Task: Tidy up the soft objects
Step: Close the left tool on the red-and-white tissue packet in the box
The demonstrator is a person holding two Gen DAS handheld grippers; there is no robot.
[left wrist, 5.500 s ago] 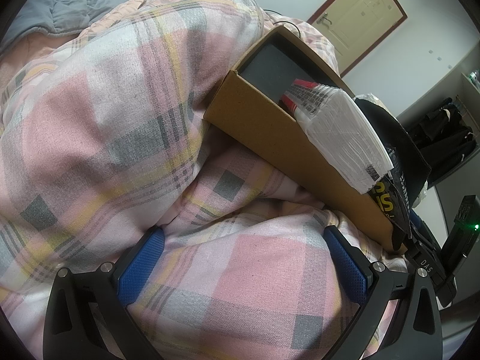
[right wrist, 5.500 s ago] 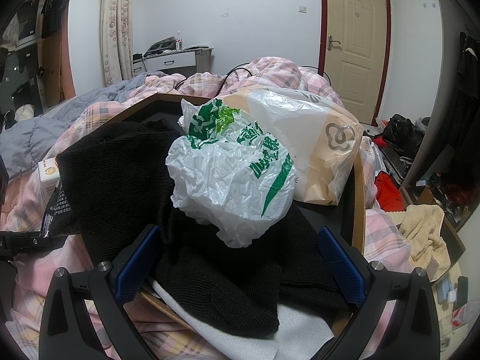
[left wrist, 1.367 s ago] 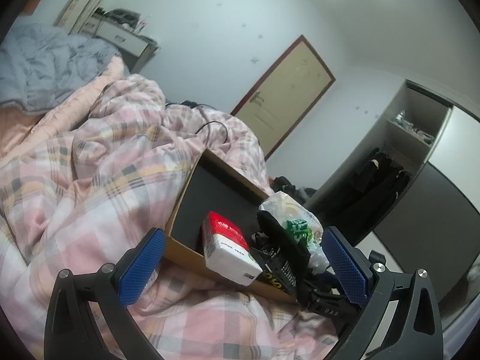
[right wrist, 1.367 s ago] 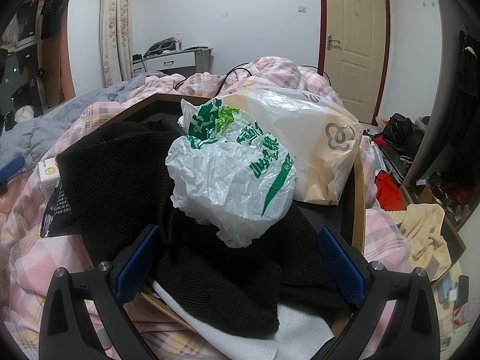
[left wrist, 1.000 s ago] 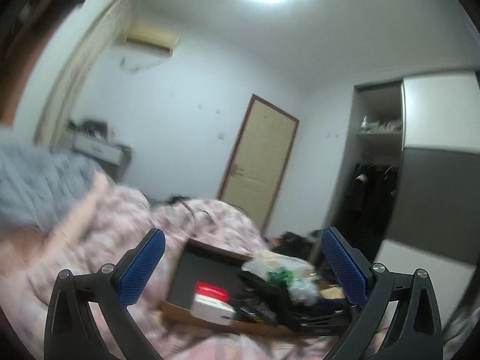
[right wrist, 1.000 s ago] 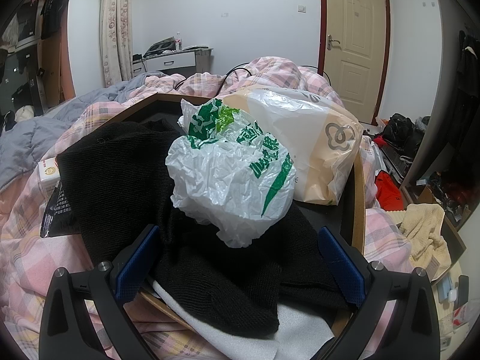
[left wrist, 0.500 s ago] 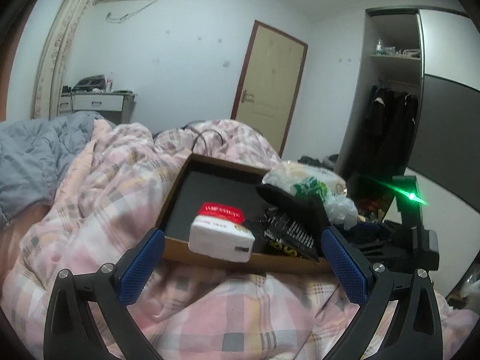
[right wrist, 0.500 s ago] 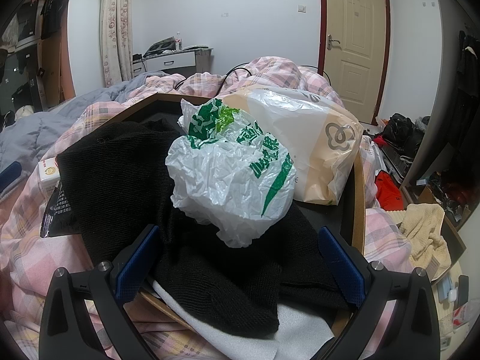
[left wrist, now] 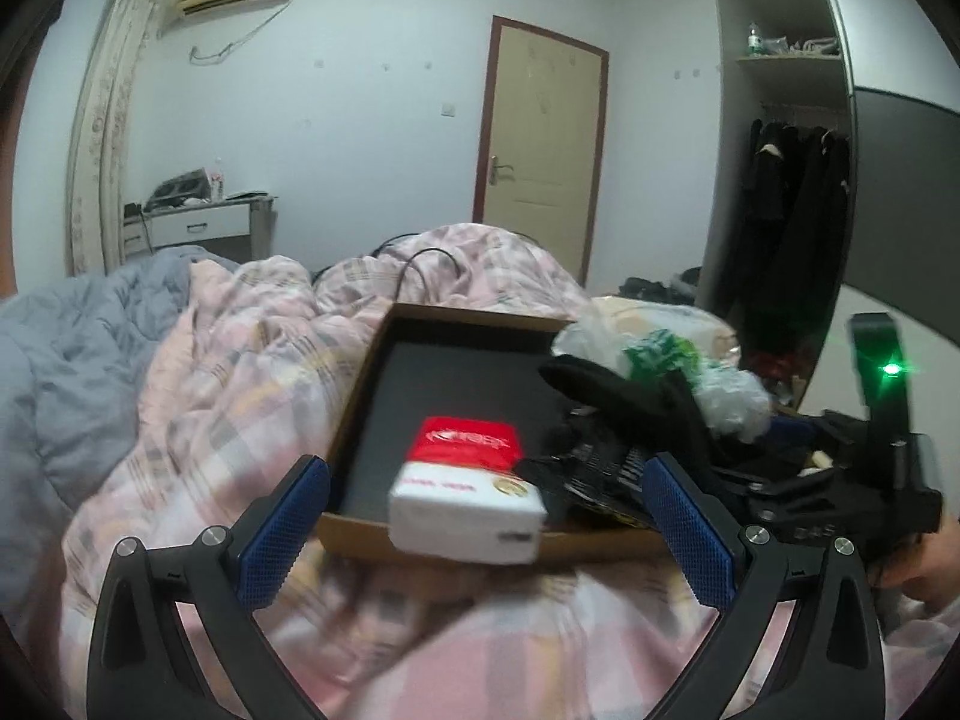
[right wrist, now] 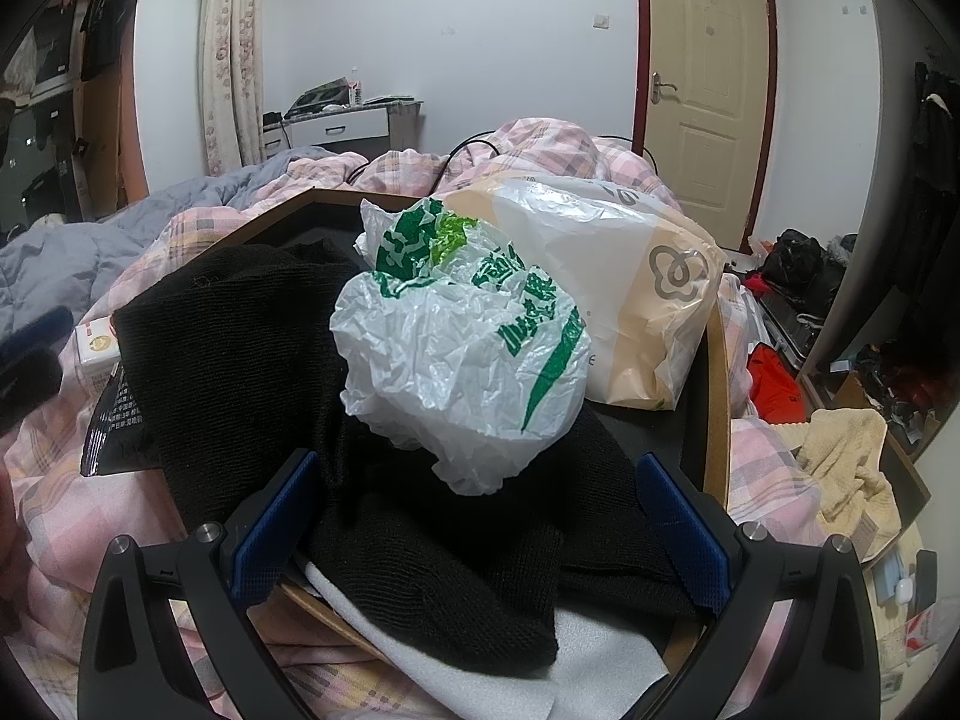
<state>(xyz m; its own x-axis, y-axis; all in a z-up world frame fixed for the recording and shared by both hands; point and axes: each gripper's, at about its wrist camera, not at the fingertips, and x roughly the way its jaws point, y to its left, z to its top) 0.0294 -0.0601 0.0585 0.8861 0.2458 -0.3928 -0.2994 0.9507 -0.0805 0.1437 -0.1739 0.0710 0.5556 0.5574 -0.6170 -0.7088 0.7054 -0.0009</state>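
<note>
A shallow cardboard tray (left wrist: 351, 414) with a dark lining lies on a pink plaid duvet (left wrist: 240, 348) spread over the bed. At the tray's near edge, in the left wrist view, a soft pack of tissues (left wrist: 465, 495) overhangs the rim; its top is red with white lettering too blurred to read, and its white front carries a small gold round mark.

The tray's right side is piled up. A black knit garment (right wrist: 240, 354) drapes over the near rim, with a sheet of white foam (right wrist: 606, 660) under it at the near right corner. On the knit sits a crumpled white plastic bag (right wrist: 456, 360) printed with green Chinese characters, too creased to read. Behind it, against the tray's far right side, leans a cream and white bag (right wrist: 636, 294) bearing a grey four-lobed knot logo. At the left edge a black packet (right wrist: 111, 414) with fine white Chinese print sticks out from under the knit.

The left gripper (left wrist: 486, 531) hovers above the duvet just before the tissue pack, its blue-padded fingers spread wide and holding nothing. The right gripper (right wrist: 477, 531) is likewise spread wide and empty, its fingers low over the black knit at the tray's near edge.

A grey quilt (left wrist: 66, 354) lies at the bed's left side.
</note>
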